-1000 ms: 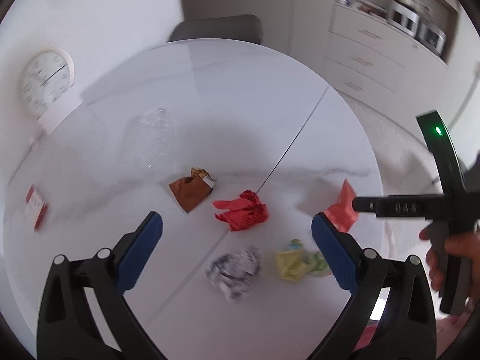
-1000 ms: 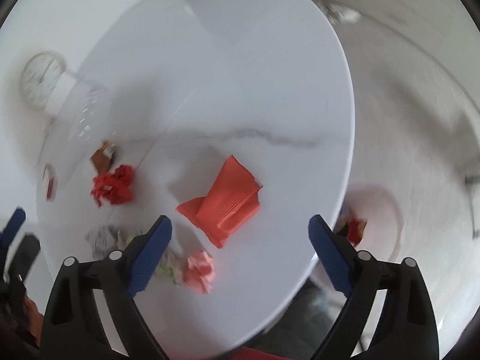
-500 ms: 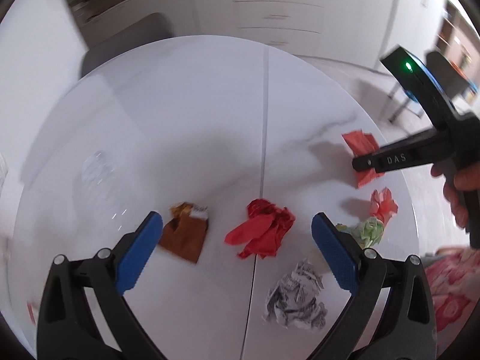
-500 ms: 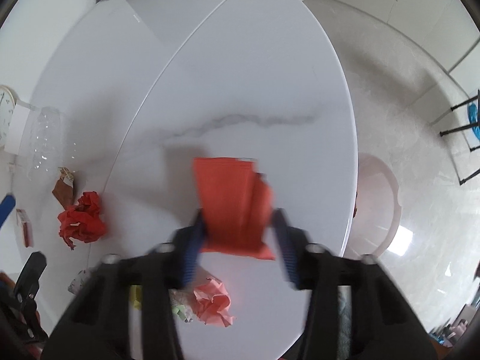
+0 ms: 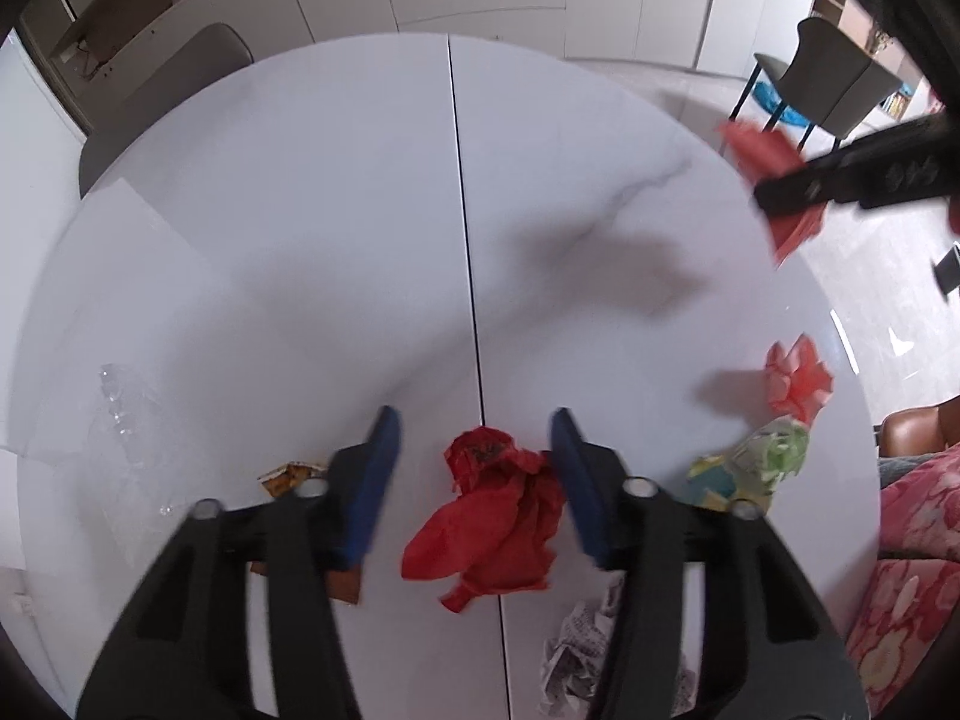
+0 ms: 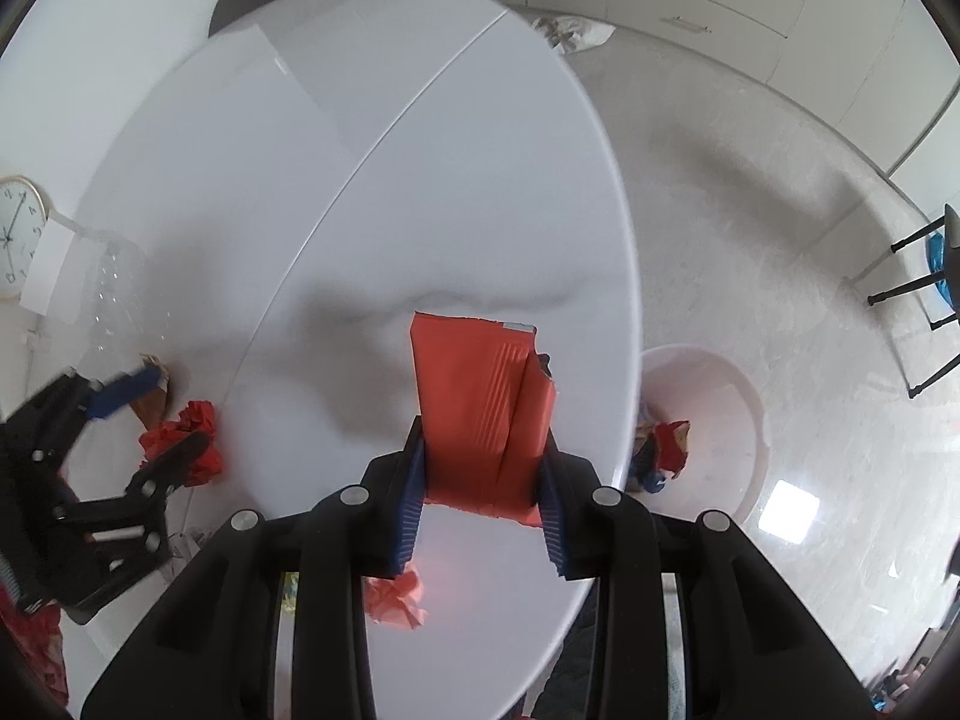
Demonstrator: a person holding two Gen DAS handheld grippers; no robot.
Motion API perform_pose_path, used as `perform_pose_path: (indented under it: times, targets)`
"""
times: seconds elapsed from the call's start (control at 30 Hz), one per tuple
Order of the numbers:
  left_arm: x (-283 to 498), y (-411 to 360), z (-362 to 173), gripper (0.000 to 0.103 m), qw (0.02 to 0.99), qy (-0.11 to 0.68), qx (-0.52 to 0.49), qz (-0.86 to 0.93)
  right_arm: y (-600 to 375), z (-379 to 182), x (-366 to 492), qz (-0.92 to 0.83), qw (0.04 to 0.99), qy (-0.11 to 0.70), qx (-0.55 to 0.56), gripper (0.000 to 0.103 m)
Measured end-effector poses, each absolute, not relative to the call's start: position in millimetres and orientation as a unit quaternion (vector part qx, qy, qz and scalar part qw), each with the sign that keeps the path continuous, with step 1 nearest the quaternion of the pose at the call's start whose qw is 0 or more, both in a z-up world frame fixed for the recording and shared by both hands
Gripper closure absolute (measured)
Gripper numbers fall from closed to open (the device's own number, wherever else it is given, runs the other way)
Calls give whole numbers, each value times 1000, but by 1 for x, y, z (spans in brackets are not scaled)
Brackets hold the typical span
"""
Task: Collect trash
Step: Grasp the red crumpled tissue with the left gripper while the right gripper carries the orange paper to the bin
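Your left claw [image 5: 474, 468] points steeply down at the table [image 5: 336, 228] with its jaws closing around the red wad [image 5: 492, 516]; the right pad [image 5: 573, 474] looks to be just meeting the paper while the left pad [image 5: 375, 480] stands clear of it, so nothing is held yet. You have straddled the wad that way, I judge, so the closing pads meet it from both sides rather than push it along the smooth top. The wad is loose, crinkled red paper with a flap trailing back toward you, soft enough to squash under the pads. A brown wrapper [image 5: 288, 474] lies just left of the left pad, mostly hidden behind the finger. A newsprint ball [image 5: 576, 654] sits behind the right finger, and a green-yellow ball [image 5: 750, 468] and a pink ball [image 5: 798, 378] lie further right. Your right claw [image 6: 483, 468] is clamped on a red packet [image 6: 480, 396], a flat, ribbed pouch with a torn top edge, gripped low so it stands up between the jaws and off the table. The bin [image 6: 720, 420] sits on the floor to the right of that claw, probably where it goes.
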State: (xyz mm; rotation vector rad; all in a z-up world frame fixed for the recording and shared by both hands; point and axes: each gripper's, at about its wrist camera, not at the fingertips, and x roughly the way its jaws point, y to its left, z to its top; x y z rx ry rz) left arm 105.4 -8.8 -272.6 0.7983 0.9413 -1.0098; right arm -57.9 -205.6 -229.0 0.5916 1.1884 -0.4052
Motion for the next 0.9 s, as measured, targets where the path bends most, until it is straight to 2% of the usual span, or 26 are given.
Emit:
perform_pose_path:
  times: [0.07,0.13,0.23,0.5,0.63,0.67,0.7,0.73,0.8,0.9]
  targets:
    - [106,-8,-275,67,698,429,356,-449,-212,-224,-62,-187,771,542,276,69]
    - [108,-7,-276,80,699,437,349,-446,-219,-220,-70,-187,775,534,281,69]
    - [113,-4,-274,85,708,448,324,-439,-233,-220,-80,-191,780,525,283,69]
    - [120,6,-252,92,728,448,271,-444,-253,-224,-97,-207,775,515,302,69]
    - [120,13,-247,91,724,459,258,-446,-254,-225,-101,-204,774,514,308,69]
    - [118,13,-246,89,724,459,258,-446,-253,-225,-100,-204,775,514,308,69]
    - [117,15,-244,77,724,459,260,-445,-253,-225,-101,-203,775,513,308,69]
    - [117,16,-243,56,723,458,263,-445,-255,-225,-101,-202,775,513,308,69]
    - [113,20,-241,36,731,446,275,-438,-257,-224,-103,-201,775,512,311,69]
    - [112,16,-245,28,722,450,288,-440,-256,-224,-104,-200,775,512,313,69]
